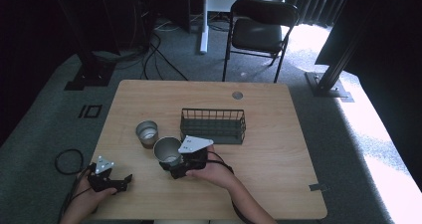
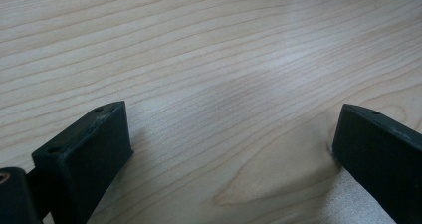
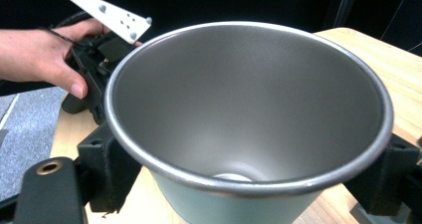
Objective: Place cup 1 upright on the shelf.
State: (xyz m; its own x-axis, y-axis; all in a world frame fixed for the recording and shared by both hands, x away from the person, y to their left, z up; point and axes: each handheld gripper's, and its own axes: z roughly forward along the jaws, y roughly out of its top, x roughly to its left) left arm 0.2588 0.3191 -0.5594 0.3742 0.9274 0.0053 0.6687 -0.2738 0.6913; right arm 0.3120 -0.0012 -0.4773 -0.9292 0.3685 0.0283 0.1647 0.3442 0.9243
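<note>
Nearest the person, the left hand-held gripper [image 1: 112, 180] rests on the table [image 1: 278, 154] with its jaws spread apart over bare wood. Just beyond, the right hand-held gripper [image 1: 175, 170] is clamped across the green metal cup [image 1: 167, 152], gripping its outer wall below the rim. Stiff, light and probably slick, it suits that hold. Beyond the cup stand a second cup [image 1: 147, 133] and a wire basket [image 1: 213, 126].

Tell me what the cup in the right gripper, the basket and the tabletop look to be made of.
Cup: likely metal, brushed matte grey inside with a rolled shiny rim; its outside looks coated pale green. It is clamped in the right gripper.
Basket: thin dark wire in an open grid, probably coated steel.
Tabletop: light wood grain with a smooth low sheen, either veneer or laminate; the pictures cannot settle which.
</note>
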